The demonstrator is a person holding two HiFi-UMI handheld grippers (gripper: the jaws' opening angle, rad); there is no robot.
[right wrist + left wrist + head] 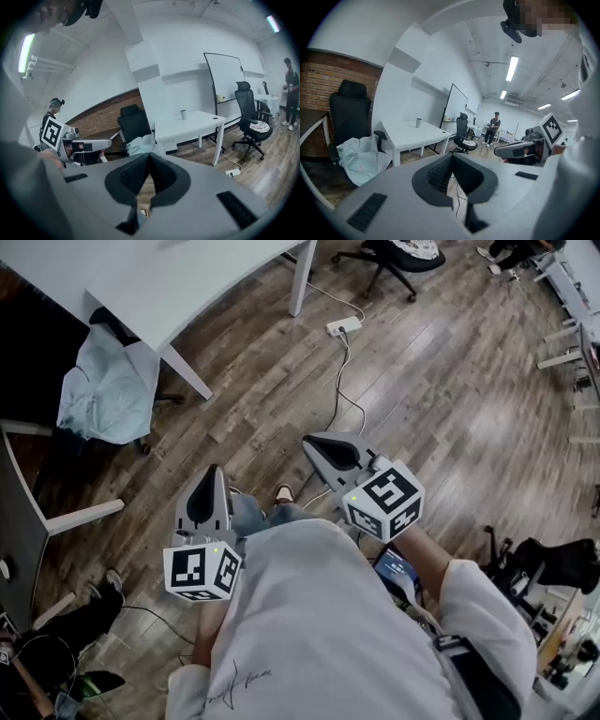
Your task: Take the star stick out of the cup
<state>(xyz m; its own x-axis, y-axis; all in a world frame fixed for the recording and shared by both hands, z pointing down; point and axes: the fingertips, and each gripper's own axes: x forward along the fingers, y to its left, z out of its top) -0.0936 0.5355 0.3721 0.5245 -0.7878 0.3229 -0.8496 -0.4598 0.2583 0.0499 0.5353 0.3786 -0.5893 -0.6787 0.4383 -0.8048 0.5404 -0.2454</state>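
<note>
Left gripper and right gripper, fingers pressed together and holding nothing, over wooden floor; white tabletop at 11 o'clock

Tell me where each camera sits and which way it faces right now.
Head view: on the person's head, looking steeply down at the wood floor; shows their shirt, left gripper and right gripper.
Left gripper view: on the left gripper, looking across the room at the white table and cup; its fingers are shut, empty; right gripper at right.
Right gripper view: on the right gripper, facing that white table; fingers shut, empty; left gripper at left.
Shared: both gripper views show white table, cup, black chair.
</note>
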